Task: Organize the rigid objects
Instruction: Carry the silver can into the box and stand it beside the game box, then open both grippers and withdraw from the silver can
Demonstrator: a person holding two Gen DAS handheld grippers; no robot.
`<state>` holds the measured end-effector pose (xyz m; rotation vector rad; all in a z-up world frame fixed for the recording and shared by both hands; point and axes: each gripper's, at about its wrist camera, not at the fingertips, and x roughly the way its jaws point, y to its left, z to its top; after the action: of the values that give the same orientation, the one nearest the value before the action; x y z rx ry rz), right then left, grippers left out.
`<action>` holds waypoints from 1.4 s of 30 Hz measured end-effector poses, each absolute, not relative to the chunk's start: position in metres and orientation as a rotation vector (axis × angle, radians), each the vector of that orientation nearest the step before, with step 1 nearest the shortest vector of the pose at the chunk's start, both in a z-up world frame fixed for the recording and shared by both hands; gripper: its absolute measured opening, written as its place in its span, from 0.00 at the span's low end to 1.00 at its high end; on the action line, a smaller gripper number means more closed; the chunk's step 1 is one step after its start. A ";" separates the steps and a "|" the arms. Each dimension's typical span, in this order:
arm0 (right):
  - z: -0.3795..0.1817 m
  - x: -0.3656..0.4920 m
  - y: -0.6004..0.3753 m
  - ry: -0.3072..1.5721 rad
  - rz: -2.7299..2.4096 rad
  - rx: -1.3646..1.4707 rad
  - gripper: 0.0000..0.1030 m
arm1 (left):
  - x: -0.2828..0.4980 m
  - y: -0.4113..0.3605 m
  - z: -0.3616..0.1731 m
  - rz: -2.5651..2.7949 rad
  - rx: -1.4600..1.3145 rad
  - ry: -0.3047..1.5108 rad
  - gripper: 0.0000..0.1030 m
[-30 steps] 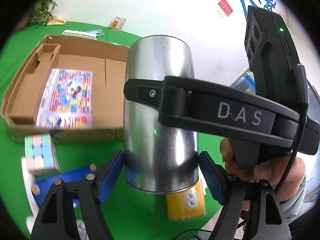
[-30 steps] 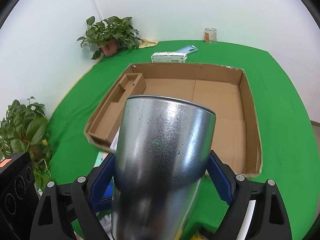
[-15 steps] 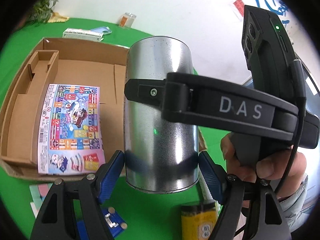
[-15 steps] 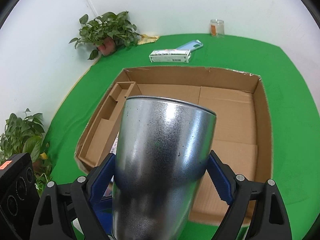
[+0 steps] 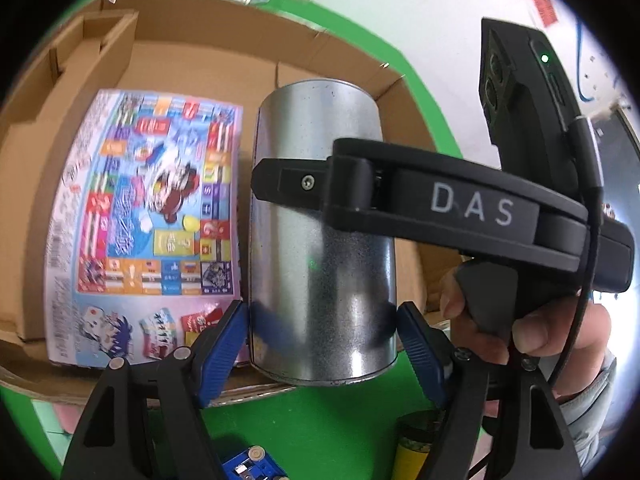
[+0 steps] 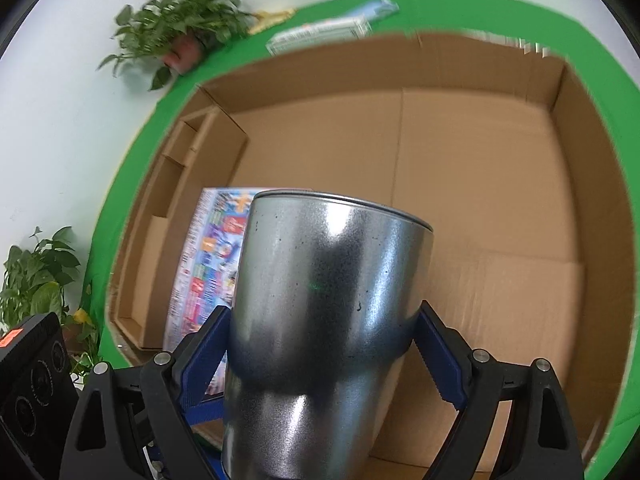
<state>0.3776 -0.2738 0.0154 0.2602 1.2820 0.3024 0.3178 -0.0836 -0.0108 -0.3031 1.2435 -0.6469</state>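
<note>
Carrying the can (image 6: 320, 320) into the box (image 6: 500, 208) looks like the step in hand. Both tongs are clamped on it: the right tongs (image 6: 320, 356) grip its lower body with blue pads (image 6: 436, 360) on either side, and the left tongs (image 5: 320, 344) pinch it near one end, pads (image 5: 224, 344) pressed to the metal. The can hangs in the air above the box's near edge, just beside the board game (image 5: 144, 216) that lies flat on the box floor.

To do this well, I would keep both grips even so the smooth metal does not twist or slip, and move the 2 tongs together at 1 pace. The bare cardboard to the right of the board game seems the best landing spot; setting the can there avoids crushing the printed sheet. Lower it until the base rests flat before letting go, and release 1 grip at a time. The box's near wall could catch the base if the can comes in too low.

Writing: "DAS" shows in pale letters on the black body of the right tongs seen from the left wrist. The board game carries dense colourful print, too small and blurred to read. A red sticker (image 5: 544, 10) on the wall is also illegible.
</note>
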 end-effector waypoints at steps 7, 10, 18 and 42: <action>0.001 0.373 -0.290 1.315 0.327 0.416 0.88 | 0.315 -0.085 -0.015 -0.622 -0.316 1.240 0.73; 0.018 0.356 -0.298 1.253 0.377 0.444 0.76 | 0.315 -0.085 -0.014 -0.612 -0.319 1.235 0.73; 0.011 0.346 -0.288 1.233 0.344 0.434 0.60 | 0.288 -0.085 0.006 -0.622 -0.267 1.188 0.71; 0.094 0.101 -0.287 0.782 -0.050 0.139 1.00 | 0.130 -0.025 0.078 -0.397 -0.078 0.618 0.80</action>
<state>0.1009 -0.2872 0.0938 0.1389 0.7820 -0.0502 0.1301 -0.0252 0.0784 -0.0785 0.6182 -0.3972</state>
